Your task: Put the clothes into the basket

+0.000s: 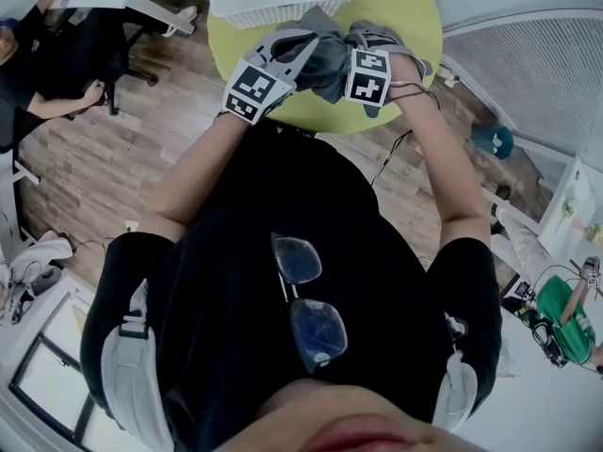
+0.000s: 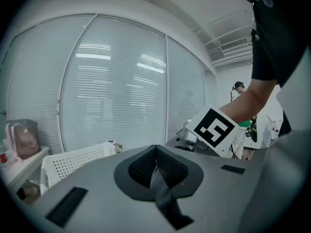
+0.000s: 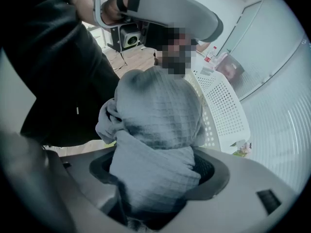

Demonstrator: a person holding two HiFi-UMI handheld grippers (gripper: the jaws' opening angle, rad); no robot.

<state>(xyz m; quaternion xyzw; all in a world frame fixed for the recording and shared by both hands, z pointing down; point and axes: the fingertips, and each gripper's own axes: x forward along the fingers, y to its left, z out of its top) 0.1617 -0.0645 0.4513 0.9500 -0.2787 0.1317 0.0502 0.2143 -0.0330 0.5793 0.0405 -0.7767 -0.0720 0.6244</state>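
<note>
A grey waffle-knit garment (image 1: 328, 62) hangs bunched between my two grippers above the yellow-green round table (image 1: 410, 12). My right gripper (image 3: 155, 178) is shut on a thick wad of this cloth (image 3: 160, 125), which fills its jaws and rises in front of the camera. My left gripper (image 2: 155, 152) is shut on a thin strip of the same cloth (image 2: 163, 198). In the head view the left gripper (image 1: 300, 53) and right gripper (image 1: 354, 40) are close together, just in front of the white perforated basket (image 1: 283, 8). The basket's inside is hidden.
The basket (image 3: 226, 108) stands at the table's far side, also seen as basket (image 2: 77, 161) in the left gripper view. Window blinds (image 2: 121, 91) lie beyond. A seated person (image 1: 38, 73) is at far left on the wood floor (image 1: 160, 130).
</note>
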